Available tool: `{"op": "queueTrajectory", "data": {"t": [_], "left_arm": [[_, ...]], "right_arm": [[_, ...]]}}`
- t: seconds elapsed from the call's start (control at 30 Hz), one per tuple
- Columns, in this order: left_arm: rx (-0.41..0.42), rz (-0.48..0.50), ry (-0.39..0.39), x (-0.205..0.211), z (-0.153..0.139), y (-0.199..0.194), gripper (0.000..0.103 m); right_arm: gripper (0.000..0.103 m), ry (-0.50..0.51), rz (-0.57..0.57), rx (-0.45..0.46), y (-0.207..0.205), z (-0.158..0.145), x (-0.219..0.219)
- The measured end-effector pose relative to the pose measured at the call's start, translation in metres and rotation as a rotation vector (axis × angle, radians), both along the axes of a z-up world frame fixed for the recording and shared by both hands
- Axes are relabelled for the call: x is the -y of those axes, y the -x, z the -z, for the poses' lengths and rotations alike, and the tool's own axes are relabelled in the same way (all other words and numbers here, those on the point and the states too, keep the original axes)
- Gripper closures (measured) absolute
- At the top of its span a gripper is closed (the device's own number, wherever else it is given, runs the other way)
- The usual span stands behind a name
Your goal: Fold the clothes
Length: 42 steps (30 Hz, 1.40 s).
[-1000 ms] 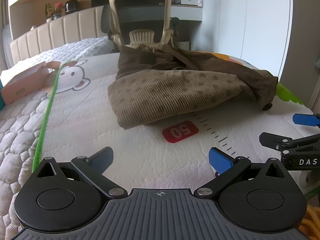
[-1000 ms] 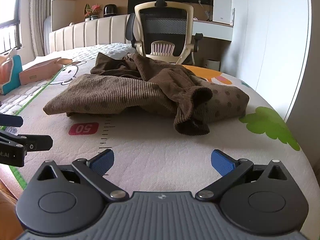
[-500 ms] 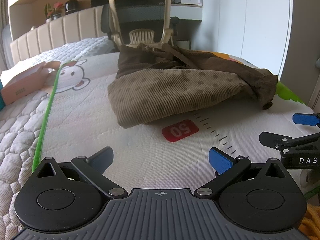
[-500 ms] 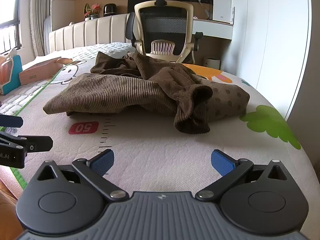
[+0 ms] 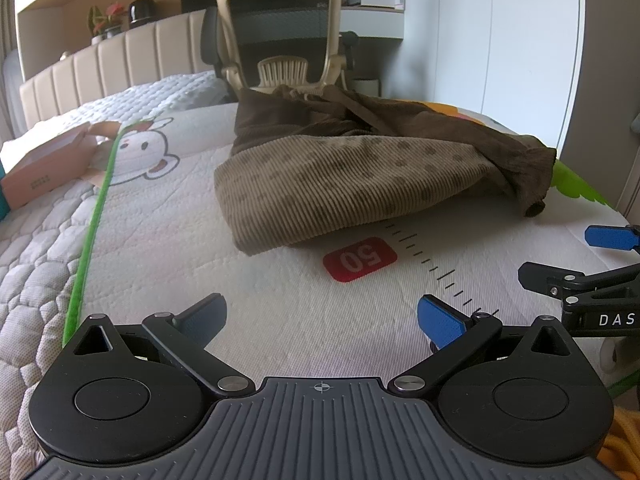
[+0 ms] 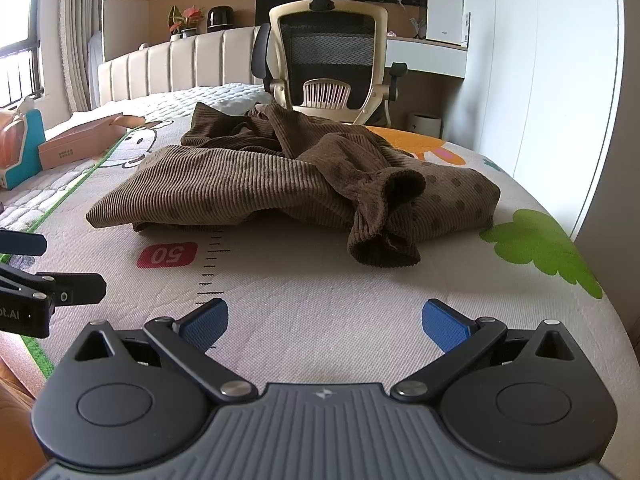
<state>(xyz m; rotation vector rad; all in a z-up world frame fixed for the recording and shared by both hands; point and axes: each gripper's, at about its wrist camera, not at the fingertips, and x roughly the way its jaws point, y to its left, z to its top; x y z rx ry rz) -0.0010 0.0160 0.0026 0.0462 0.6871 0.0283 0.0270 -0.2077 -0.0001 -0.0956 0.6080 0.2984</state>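
Note:
A crumpled brown corduroy garment (image 5: pixel 344 184) with faint dots lies on the printed mattress cover (image 5: pixel 280 312); in the right wrist view the garment (image 6: pixel 248 180) shows a rolled cuff (image 6: pixel 384 232) hanging toward me. My left gripper (image 5: pixel 320 320) stands open short of the garment's near corner, nothing between its blue pads. My right gripper (image 6: pixel 324 322) is also open and empty, in front of the cuff. Each gripper shows at the edge of the other's view: the right gripper (image 5: pixel 580 276) and the left gripper (image 6: pixel 44 276).
A red "50" mark (image 5: pixel 360 259) and a ruler scale are printed on the cover near the garment. A pink cardboard box (image 5: pixel 48 164) and a teal item (image 6: pixel 22 148) lie at the left. An office chair (image 6: pixel 328 64) stands behind the bed, a white wall to the right.
Both views have shifted very slightly; the garment sits a touch closer in the right wrist view. Both grippers stay open and empty.

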Motion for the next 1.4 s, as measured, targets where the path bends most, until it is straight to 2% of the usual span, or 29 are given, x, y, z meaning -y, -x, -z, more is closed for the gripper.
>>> {"op": "queueTrajectory", "data": {"t": [0.1, 0.23, 0.37, 0.47, 0.53, 0.6, 0.73, 0.83, 0.97, 1.1, 1.27, 1.33, 1.4], "left_arm": [[-0.009, 0.003, 0.001, -0.001, -0.002, -0.002, 0.000], [-0.002, 0.016, 0.029, -0.009, -0.017, -0.014, 0.000], [0.054, 0.043, 0.080, -0.023, -0.047, -0.034, 0.000], [0.097, 0.040, 0.114, -0.036, -0.069, -0.063, 0.000], [0.093, 0.046, 0.141, -0.043, -0.076, -0.088, 0.000], [0.068, 0.042, 0.174, -0.050, -0.073, -0.117, 0.000], [-0.054, 0.018, 0.207, -0.069, -0.041, -0.175, 0.000], [-0.126, 0.004, 0.208, -0.081, -0.014, -0.197, 0.000], [-0.179, 0.023, 0.210, -0.090, 0.006, -0.203, 0.000], [-0.193, 0.020, 0.221, -0.094, 0.014, -0.199, 0.000], [-0.197, 0.058, 0.163, -0.089, 0.015, -0.196, 0.000], [-0.192, 0.088, 0.116, -0.084, 0.016, -0.193, 0.000], [-0.191, 0.115, 0.059, -0.079, 0.016, -0.188, 0.000]], "right_arm": [[0.000, -0.016, -0.023, -0.010, -0.007, -0.008, 0.004], [0.000, -0.064, -0.065, -0.006, -0.034, -0.039, 0.013], [0.000, -0.106, -0.091, -0.013, -0.084, -0.072, 0.018], [0.000, -0.109, -0.102, -0.011, -0.132, -0.083, 0.014], [0.000, -0.117, -0.100, -0.043, -0.170, -0.077, 0.009], [0.000, -0.139, -0.094, -0.117, -0.204, -0.060, 0.005], [0.000, -0.167, -0.083, -0.263, -0.247, -0.018, -0.005], [0.000, -0.228, -0.040, -0.295, -0.249, 0.006, -0.003], [0.000, -0.284, -0.012, -0.310, -0.249, 0.010, 0.002], [0.000, -0.234, -0.046, -0.325, -0.250, 0.010, -0.003], [0.000, -0.144, -0.075, -0.315, -0.251, 0.005, -0.013], [0.000, -0.128, -0.110, -0.280, -0.246, -0.007, -0.015], [0.000, -0.123, -0.152, -0.140, -0.236, -0.029, -0.014]]}}
